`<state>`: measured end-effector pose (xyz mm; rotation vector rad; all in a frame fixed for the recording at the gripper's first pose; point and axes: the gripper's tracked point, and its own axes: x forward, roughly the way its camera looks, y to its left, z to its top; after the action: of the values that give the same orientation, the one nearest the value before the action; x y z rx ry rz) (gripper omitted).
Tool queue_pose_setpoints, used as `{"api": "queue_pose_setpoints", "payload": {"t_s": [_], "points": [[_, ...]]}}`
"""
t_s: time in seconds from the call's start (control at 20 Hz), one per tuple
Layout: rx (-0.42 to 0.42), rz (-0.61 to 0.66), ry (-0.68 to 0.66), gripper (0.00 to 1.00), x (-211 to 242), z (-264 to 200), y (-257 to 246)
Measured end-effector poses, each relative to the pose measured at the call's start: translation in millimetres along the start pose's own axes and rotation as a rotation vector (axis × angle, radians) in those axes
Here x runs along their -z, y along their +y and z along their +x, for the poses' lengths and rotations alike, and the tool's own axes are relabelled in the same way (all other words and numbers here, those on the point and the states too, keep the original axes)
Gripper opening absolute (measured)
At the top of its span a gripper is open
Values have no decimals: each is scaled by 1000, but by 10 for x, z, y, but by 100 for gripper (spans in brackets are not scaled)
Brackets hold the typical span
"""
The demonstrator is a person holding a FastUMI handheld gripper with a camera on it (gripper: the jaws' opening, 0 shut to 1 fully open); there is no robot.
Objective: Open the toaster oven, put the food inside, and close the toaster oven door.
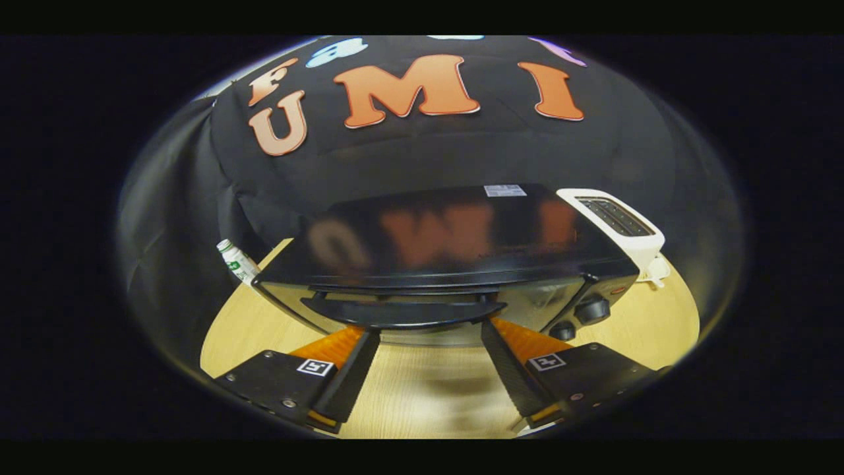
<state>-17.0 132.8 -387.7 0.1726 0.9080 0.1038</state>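
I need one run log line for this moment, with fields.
phase: reach for door | gripper: open, jaws wide, tips below the door handle | toaster oven: door closed | food: not inside

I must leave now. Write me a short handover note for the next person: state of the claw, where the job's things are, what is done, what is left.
Claw: open, holding nothing, its fingertips just under the door handle of the toaster oven.
Toaster oven: stands on the wooden table, door closed, knobs on its front beside the door.
Other things: a white pop-up toaster beside the oven on the knob side, a small white bottle at the other side.
Food: I cannot see it from here; find it first.
Done: nothing yet, only the approach to the handle.
Left: pull the door open, put the food inside, close the door.
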Motion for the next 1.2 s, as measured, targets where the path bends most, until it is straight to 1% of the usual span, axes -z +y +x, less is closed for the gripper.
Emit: {"api": "queue_pose_setpoints", "payload": {"t_s": [0.1, 0.3, 0.45, 0.5, 0.6, 0.75, 0.9, 1.0, 1.2], "points": [[1, 5, -28, 94, -21, -50, 20], [-13, -85, -99, 95, -127, -373, 12], [-37, -129, -205, 97, -444, -718, 5], [-38, -147, -249, 99, -578, -850, 2], [-48, -169, -340, 99, -897, -1106, 17], [-67, -137, -406, 99, -1201, -1480, 28], [-47, -158, -546, 99, -1601, -1920, -90], [-30, -166, -599, 99, -1778, -2093, -135], [-46, -145, -663, 99, -2058, -2408, -194]]}}
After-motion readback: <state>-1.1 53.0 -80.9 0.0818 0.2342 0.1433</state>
